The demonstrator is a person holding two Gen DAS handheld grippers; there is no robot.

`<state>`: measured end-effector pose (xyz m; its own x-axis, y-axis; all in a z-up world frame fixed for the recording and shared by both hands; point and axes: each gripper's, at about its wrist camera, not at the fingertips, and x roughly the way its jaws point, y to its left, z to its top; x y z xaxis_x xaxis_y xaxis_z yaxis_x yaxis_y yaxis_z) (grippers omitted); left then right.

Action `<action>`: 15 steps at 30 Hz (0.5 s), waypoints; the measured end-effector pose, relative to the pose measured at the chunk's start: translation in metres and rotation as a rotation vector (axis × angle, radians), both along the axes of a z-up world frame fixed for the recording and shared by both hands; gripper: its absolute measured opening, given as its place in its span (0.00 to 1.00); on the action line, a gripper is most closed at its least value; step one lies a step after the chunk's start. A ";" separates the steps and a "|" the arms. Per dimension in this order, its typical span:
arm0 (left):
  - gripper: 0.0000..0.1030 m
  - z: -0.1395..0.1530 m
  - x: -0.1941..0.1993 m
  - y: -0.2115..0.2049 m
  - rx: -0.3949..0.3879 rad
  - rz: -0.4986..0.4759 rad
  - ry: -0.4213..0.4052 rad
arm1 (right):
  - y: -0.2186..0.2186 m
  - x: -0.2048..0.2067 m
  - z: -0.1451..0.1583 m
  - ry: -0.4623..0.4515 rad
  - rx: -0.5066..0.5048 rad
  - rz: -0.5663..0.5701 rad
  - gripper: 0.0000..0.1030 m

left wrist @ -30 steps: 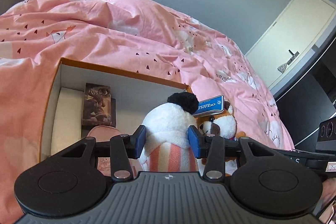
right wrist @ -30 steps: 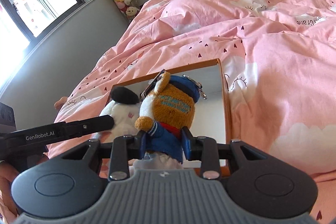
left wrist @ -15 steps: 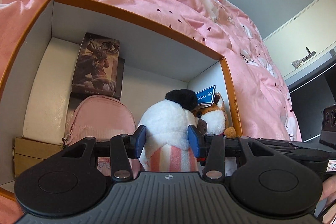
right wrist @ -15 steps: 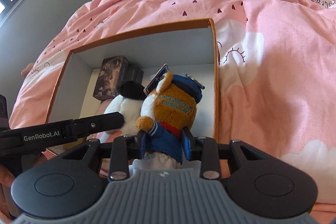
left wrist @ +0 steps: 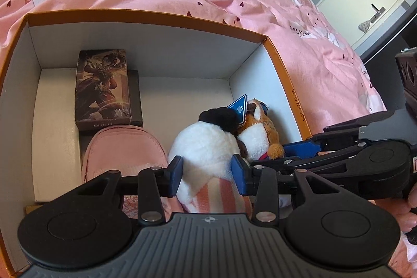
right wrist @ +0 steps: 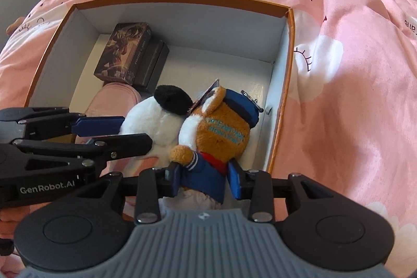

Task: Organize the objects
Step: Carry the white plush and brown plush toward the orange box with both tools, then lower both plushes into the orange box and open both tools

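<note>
Right now both toys hang side by side inside the orange-rimmed box (right wrist: 291, 48), which sits on the pink duvet (right wrist: 351, 100) of the bed. The left tool (left wrist: 207, 172) is pinching the white plush with the black ear (left wrist: 208, 140) around its striped lower body, its blue pads pressed into the fabric on either side. The right tool (right wrist: 204, 180) is pinching the brown plush in the blue sailor jacket and cap (right wrist: 221, 137) at the waist, pads squeezed against the jacket.

The relation that matters is downward and forward: each toy sticks out ahead of its tool with its long axis running along the fingers, head pointing toward the box's far wall. The two heads touch each other. The brown plush lies next to the box's right wall, and whether it touches that wall or the white floor yet I cannot tell. The white plush lies just beside the pink pouch (left wrist: 125, 150), which rests against the illustrated card box (left wrist: 103, 87) and the dark box behind it (right wrist: 153, 63) at the far left.

Judging from this, the free floor is the strip on the right half, straight under both toys, so the coming move is probably a short lowering and release. The right hand is nearer the wall and has less room to spread; opening there could nudge the cardboard side
</note>
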<state>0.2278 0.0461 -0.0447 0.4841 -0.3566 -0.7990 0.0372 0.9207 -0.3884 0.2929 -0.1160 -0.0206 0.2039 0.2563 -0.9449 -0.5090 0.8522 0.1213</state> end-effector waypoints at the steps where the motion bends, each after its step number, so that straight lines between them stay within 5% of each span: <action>1: 0.44 -0.001 0.001 0.000 0.002 -0.007 0.003 | 0.003 -0.001 0.000 -0.004 -0.017 0.017 0.39; 15: 0.46 0.010 0.001 0.006 -0.017 -0.069 -0.010 | 0.010 -0.001 0.004 -0.004 -0.083 0.113 0.49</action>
<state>0.2291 0.0522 -0.0347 0.4654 -0.4032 -0.7879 0.1044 0.9090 -0.4035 0.2919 -0.1060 -0.0167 0.1820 0.1989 -0.9630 -0.6029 0.7962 0.0505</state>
